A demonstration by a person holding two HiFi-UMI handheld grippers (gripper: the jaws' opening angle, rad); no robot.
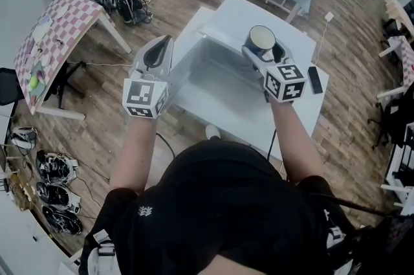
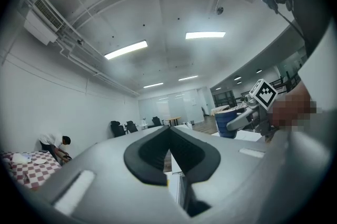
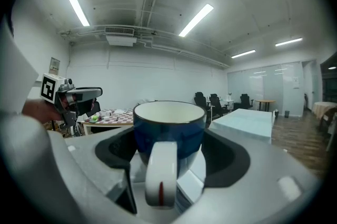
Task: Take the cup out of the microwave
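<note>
At the far left stands a checked table (image 1: pixel 57 31) with a person crouched beyond it. The left gripper (image 2: pixel 169 132) hovers near the left side of the white microwave (image 1: pixel 210 70), its dark pads pressed together at the tips with nothing between them. To its right, the right gripper (image 3: pixel 168 150) has its jaws spread around a blue mug (image 3: pixel 168 125), gripping it by the sides. The mug is upright, with a white inside and its white handle turned toward the person. It is held up above the microwave's right part, outside it. A black remote (image 1: pixel 315 79) lies on the white table (image 1: pixel 304 113) at the right.
</note>
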